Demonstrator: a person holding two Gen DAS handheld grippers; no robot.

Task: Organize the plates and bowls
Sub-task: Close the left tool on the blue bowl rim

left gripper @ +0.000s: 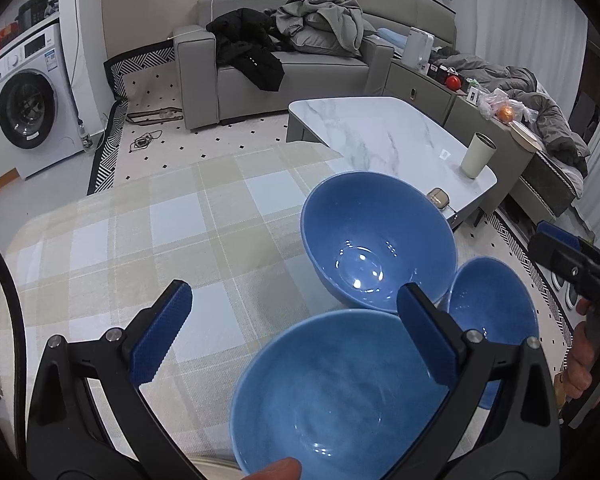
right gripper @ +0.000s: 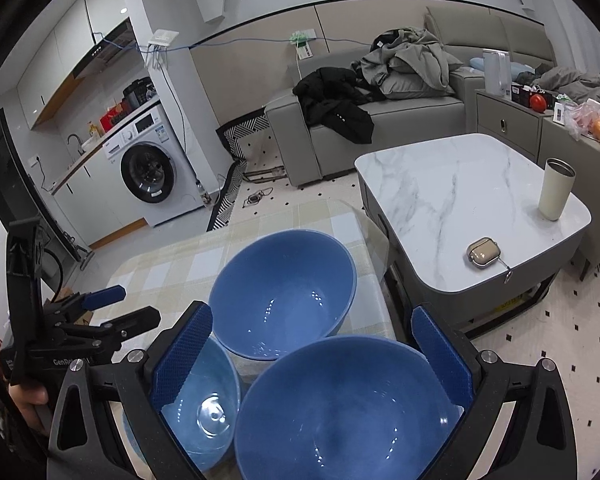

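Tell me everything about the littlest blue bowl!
The littlest blue bowl is glossy, like glazed ceramic, with a round flat bottom that shines under the light. It is empty and sits upright on the checked tablecloth, squeezed next to two bigger blue bowls; whether they actually touch it is hard to tell. In the right wrist view, one blue pad of the right gripper covers part of its rim. The gripper's jaws are wide open, so nothing is holding the bowl.
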